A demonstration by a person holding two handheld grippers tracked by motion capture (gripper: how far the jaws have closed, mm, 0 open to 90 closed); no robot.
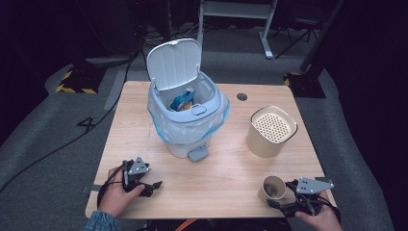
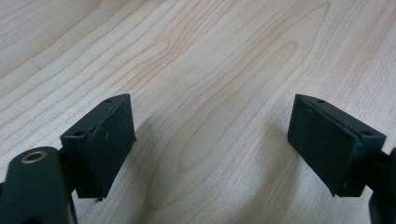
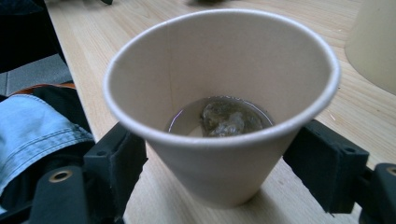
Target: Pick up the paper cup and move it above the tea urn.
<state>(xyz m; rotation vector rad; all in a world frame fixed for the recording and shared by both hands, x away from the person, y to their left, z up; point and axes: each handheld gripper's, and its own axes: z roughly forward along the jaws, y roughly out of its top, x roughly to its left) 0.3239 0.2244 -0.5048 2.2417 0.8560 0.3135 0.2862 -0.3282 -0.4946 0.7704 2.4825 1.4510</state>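
Note:
A paper cup [image 3: 219, 116] with a little liquid and a wet tea bag [image 3: 226, 119] in its bottom stands upright between the jaws of my right gripper [image 3: 215, 163], whose pads press its sides below the rim. In the high view this cup [image 1: 272, 188] is near the table's front right corner, with the right gripper [image 1: 284, 195] and hand just right of it. My left gripper [image 1: 151, 185] lies at the front left with its jaws wide apart. In the left gripper view the left gripper [image 2: 210, 140] has bare wood between its pads.
A white pedal bin [image 1: 185, 118] with its lid raised and a plastic liner stands mid-table, a blue wrapper [image 1: 183, 101] inside. A cream canister [image 1: 271, 131] with a perforated top stands behind the cup. The wooden table [image 1: 226, 168] ends just before both hands.

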